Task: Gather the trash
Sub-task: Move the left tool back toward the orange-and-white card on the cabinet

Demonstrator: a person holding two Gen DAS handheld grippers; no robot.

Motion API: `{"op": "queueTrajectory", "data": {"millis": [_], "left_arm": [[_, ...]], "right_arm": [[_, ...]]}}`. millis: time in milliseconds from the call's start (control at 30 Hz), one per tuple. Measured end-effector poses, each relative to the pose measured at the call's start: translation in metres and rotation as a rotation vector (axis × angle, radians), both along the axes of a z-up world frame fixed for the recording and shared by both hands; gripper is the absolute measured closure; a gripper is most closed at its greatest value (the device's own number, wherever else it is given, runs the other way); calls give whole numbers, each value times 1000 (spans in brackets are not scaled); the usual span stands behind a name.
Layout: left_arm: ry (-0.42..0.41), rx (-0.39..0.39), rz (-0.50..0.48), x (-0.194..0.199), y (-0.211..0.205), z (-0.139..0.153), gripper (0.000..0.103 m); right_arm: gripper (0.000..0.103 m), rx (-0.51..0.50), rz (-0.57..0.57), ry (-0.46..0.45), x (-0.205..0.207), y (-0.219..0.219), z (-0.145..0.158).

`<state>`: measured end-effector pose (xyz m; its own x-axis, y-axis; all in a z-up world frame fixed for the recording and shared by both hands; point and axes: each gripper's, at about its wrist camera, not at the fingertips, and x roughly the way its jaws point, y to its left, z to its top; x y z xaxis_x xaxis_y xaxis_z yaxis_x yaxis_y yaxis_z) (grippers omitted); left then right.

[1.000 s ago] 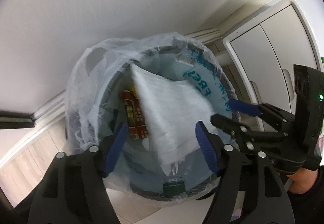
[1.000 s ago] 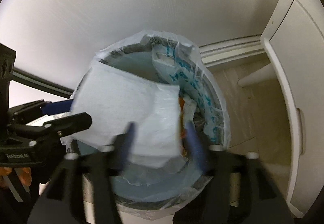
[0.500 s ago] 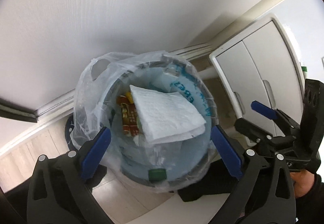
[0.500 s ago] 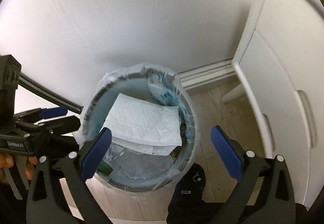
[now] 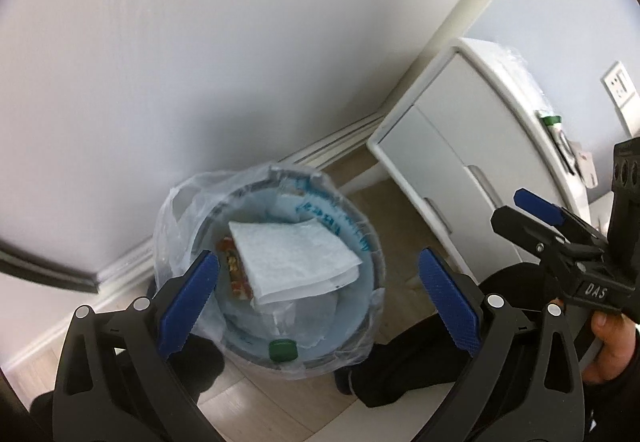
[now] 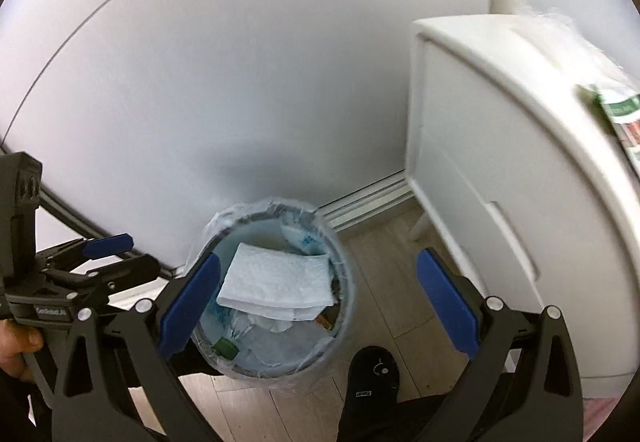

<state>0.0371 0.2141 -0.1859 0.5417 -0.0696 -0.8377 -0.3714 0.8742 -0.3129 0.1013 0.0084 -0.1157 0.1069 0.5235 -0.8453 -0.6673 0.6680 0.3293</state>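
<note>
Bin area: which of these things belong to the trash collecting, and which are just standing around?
Job:
- trash bin with plastic liner
- white paper sheet lying on top inside
- green cap, snack wrapper inside
- left gripper and right gripper, both open, empty

Bystanders:
- white cabinet
- baseboard
- person's dark shoe

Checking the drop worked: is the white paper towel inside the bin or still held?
Inside. The paper towel lies flat on the trash in the lined bin; both tools, left and right, are open and empty above it.
</note>
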Motion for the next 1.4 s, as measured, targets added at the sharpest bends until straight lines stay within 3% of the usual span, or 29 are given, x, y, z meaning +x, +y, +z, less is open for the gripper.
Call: {"op": "queueTrajectory", "data": {"millis": [467, 700, 1000, 1100, 1400], "left_arm": [[-152, 53, -148, 26, -63, 82, 6], [-210, 76, -281, 55, -114, 118, 6], [-248, 63, -434, 111, -180, 148, 6], [-246, 55, -479, 131, -202, 149, 6], [-213, 35, -583, 192, -255, 138, 6]], "right_arm": [[7, 161, -249, -46, 45, -100, 77], [7, 134, -386, -111, 73, -173, 103], [7, 153, -544, -90, 100, -274, 103], [7, 182, -584, -43, 112, -301, 95], [7, 237, -637, 73, 143, -339, 68]]}}
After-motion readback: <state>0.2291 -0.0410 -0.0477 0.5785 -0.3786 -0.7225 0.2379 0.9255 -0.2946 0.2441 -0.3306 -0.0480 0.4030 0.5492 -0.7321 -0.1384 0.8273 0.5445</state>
